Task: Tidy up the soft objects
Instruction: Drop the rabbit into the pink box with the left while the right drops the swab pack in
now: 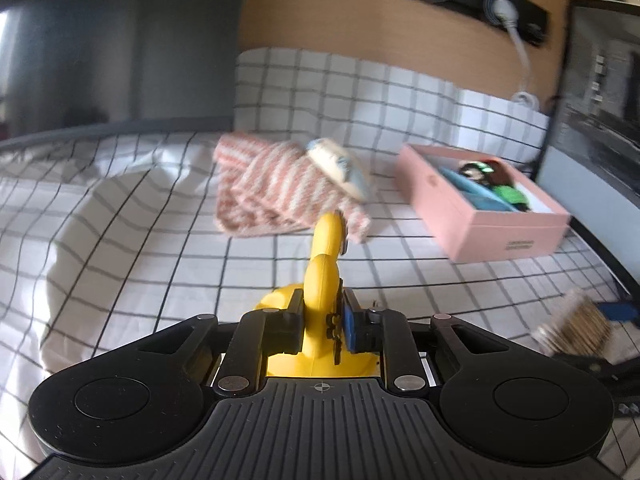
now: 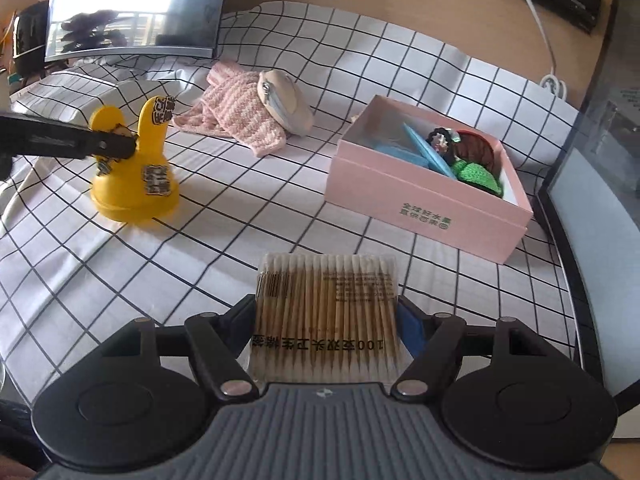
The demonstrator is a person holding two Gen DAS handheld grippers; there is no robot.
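My left gripper [image 1: 323, 300] is shut on a yellow plastic figure with two ears [image 1: 325, 248]; the right wrist view shows its black fingers [image 2: 108, 144] clamping the figure [image 2: 136, 184], whose base rests on the checked cloth. Between the fingers of my right gripper [image 2: 326, 308], which is shut on it, sits a clear pack of cotton swabs [image 2: 326, 320]. A pink striped knitted cloth [image 2: 236, 116] lies farther back with a beige zip pouch [image 2: 288, 104] on top of it. The open pink box [image 2: 420, 208] at the right holds a blue item, a green crochet piece and a dark-haired doll.
A black-and-white checked cloth [image 2: 280, 200] covers the surface. A monitor [image 2: 132, 12] stands at the back left, and a dark-framed case [image 2: 592, 200] lines the right edge. A white cable [image 2: 540, 20] hangs from a black power strip on the wooden back wall.
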